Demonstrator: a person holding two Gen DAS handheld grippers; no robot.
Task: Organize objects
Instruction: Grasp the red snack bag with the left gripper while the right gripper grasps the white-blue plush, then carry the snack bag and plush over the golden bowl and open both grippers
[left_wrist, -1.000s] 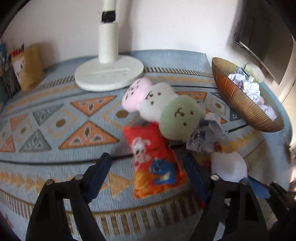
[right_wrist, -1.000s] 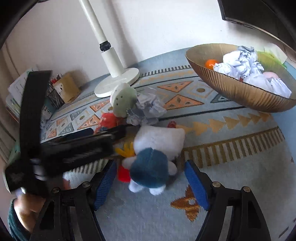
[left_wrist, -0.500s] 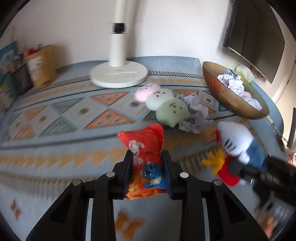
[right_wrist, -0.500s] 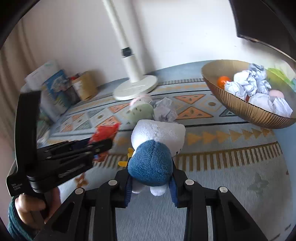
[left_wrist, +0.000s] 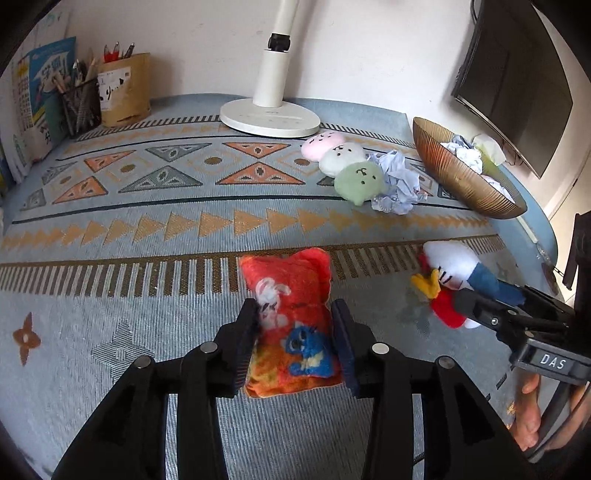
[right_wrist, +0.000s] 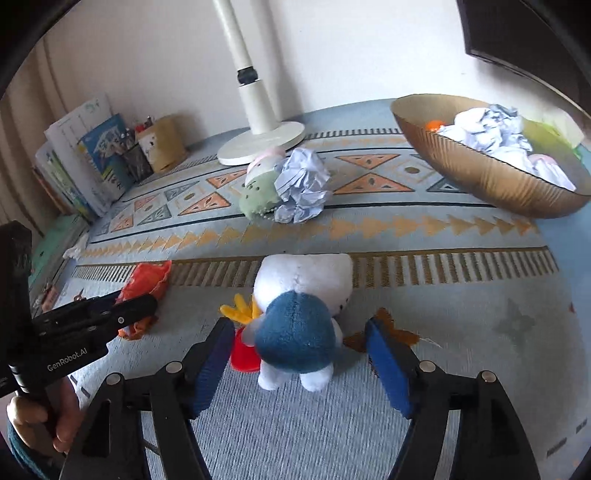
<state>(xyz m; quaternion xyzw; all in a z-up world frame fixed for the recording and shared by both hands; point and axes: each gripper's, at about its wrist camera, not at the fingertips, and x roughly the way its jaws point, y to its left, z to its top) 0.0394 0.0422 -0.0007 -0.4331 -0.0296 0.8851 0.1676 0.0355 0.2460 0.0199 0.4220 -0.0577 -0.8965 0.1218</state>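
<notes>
A red pouch (left_wrist: 291, 295) with cartoon prints lies on the patterned cloth near its front edge. My left gripper (left_wrist: 294, 314) is around its lower half. Its jaws are opening, and the pads still pinch the pouch's sides slightly. A white plush toy (right_wrist: 303, 280) with a blue bottom and yellow and red parts lies on the cloth to the right of the pouch. My right gripper (right_wrist: 299, 328) is opening around it, with a clear gap on each side. The toy (left_wrist: 447, 262) and the right gripper (left_wrist: 476, 299) also show at the right of the left wrist view.
A ribbed golden bowl (right_wrist: 480, 173) of crumpled paper stands at the back right. Three round plush dumplings (left_wrist: 343, 158) and a paper ball (left_wrist: 397, 181) lie mid-cloth, a white lamp base (left_wrist: 269, 118) behind them. A pen cup (left_wrist: 81, 107) and books stand back left.
Both grippers shut on their items and drew them toward the front of the cloth. The right jaws have since spread wide off the toy, and the pouch looks less squeezed.
</notes>
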